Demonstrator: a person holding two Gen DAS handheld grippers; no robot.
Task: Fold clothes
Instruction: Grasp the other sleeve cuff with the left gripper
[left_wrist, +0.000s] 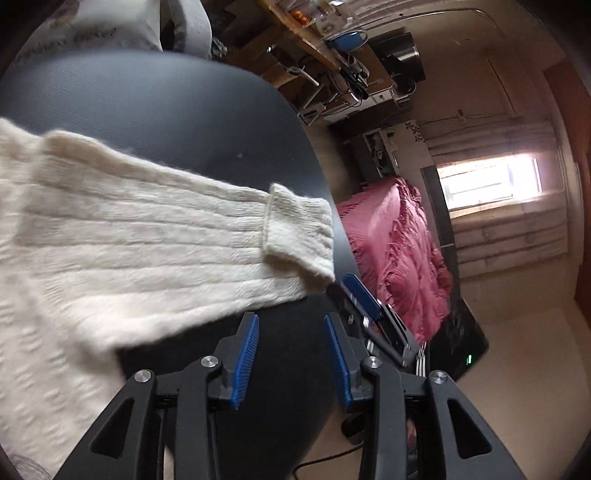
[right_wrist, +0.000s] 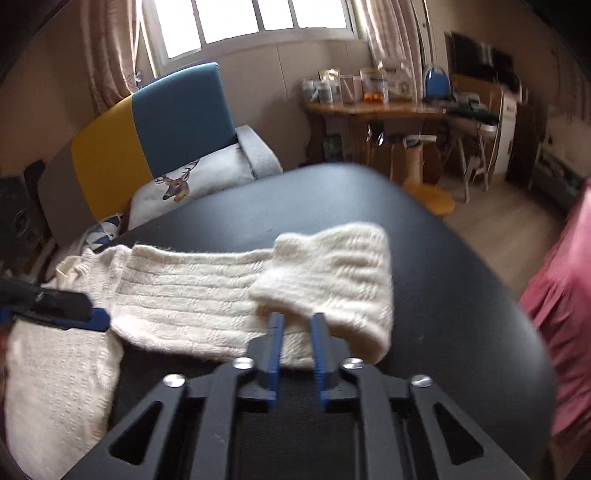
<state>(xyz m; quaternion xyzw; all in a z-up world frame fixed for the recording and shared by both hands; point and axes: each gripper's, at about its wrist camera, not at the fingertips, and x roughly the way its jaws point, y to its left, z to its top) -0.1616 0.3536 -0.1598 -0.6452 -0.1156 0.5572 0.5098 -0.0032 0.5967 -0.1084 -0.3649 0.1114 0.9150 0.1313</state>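
The white knit sweater lies on the black table, with one sleeve stretched out flat. The right gripper sits at the turned-back cuff, its blue fingers a little apart with nothing between them. The left gripper hangs just beside the sleeve, wide and empty. To fold well, I think the right one should pinch the cuff's edge fully, then carry it across the sweater's body without dragging.

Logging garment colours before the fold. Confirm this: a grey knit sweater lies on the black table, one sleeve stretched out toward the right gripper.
Wrong colour: the sweater is cream-white, not grey, as the right wrist view shows. It does lie on the black table, sleeve stretched toward the right gripper.
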